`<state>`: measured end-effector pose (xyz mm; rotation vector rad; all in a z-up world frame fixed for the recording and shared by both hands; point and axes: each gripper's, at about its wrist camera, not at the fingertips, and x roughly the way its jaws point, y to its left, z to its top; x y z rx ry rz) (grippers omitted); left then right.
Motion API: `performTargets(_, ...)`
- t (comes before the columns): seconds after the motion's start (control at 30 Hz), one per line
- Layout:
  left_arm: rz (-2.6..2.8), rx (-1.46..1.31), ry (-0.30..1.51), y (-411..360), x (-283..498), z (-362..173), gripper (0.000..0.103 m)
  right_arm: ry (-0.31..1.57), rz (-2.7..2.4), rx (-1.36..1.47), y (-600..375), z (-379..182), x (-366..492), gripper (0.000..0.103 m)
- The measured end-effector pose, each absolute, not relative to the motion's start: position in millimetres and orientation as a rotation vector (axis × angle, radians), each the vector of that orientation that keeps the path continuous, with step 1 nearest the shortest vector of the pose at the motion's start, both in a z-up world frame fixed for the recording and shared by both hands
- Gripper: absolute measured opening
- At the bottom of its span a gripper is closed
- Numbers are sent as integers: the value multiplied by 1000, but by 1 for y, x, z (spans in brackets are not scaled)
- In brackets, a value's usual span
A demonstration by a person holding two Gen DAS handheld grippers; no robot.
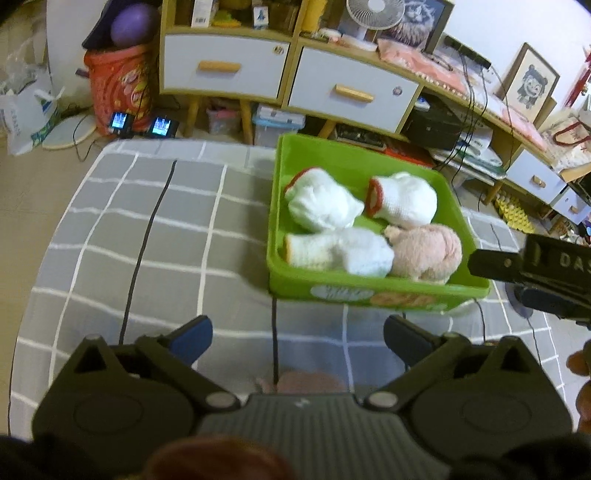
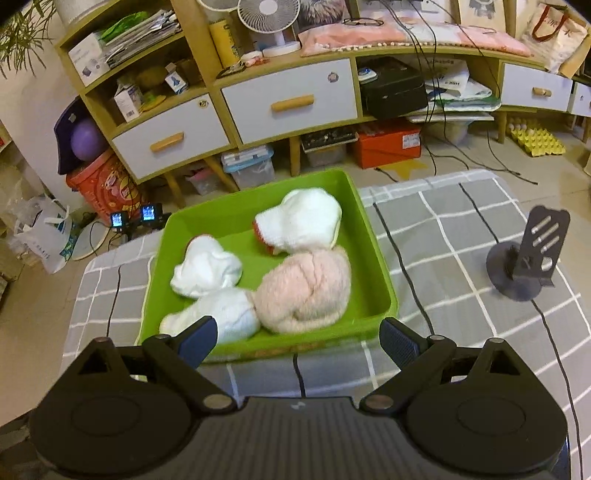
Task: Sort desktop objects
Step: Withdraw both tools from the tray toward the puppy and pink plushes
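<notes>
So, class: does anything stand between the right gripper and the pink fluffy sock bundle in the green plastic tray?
Only the green plastic tray's near wall; the right gripper sits open above it, the pink fluffy sock bundle just beyond.

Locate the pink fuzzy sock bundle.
In both views, the pink bundle lies in the green tray, near corner on the right gripper's side, touching white bundles.

A grey checked cloth (image 1: 155,229) covers the counter. A black stand (image 2: 532,258) rests upright on it, with black cables (image 1: 147,236) across the cloth. Behind stands a wooden cabinet (image 2: 288,103) with white drawers, a white fan (image 2: 267,18) on top. A red tub (image 1: 118,92) and purple ball (image 1: 133,24) stand on the floor
</notes>
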<state>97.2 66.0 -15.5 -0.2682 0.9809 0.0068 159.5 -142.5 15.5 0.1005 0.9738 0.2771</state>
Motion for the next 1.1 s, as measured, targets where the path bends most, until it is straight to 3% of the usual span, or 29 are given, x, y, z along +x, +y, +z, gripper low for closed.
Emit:
performTargets(0.33,4,-201,1080,70,75,-29,102,1047,323,72,-161,4,136,96)
performTargets(0.77,-52,-335,1139,80,62,-36,102,1130,233,-51,-211,-30,129,96)
performTargets(1.1,-98,-310,1146,62,70,-39,90,1152,210,-52,-231,-37,133,96)
